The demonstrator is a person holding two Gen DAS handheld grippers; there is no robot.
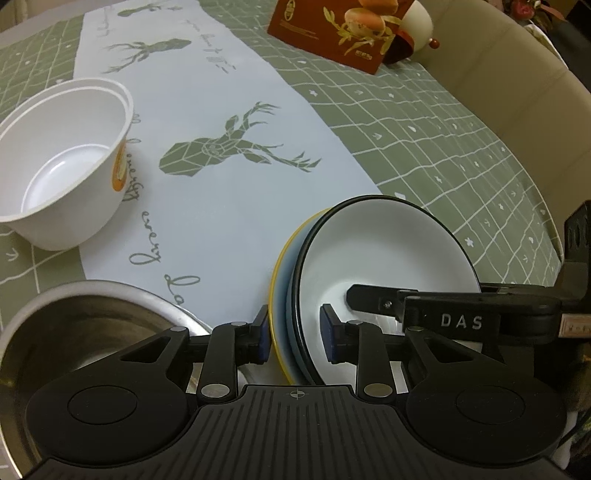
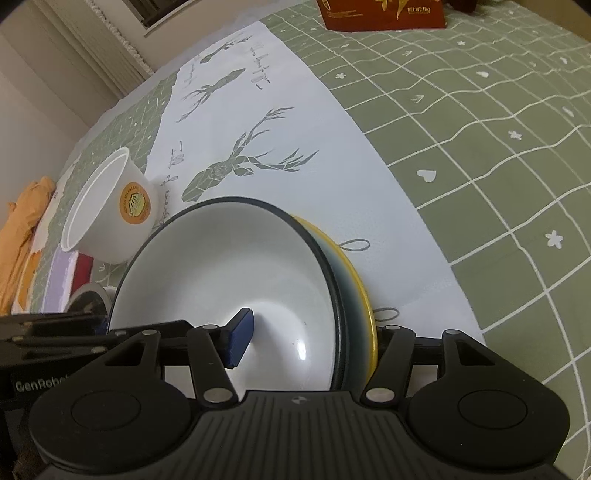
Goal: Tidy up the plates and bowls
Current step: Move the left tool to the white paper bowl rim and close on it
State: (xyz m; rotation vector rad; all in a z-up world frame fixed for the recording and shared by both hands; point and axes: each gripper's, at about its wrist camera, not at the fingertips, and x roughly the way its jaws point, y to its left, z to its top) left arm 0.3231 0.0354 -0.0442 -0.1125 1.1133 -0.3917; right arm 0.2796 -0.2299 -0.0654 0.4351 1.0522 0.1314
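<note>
Stacked plates, tilted on edge between two claws, on the deer-print worktop.

Item: white dark-rimmed plate nested on blue and yellow-rimmed ones; glazed, stiff, likely heavy, slippery, breakable; best gripped across the rims. Left claw straddles the near rims, partly open, pads just clear. Right claw spans the stack, inner pad on the white face, outer pad hidden; grip cannot be told. Left of left claw: steel bowl; ahead-left: nested white paper bowls. Far ahead: red box. Both bowls sit clear of the stack.
</note>
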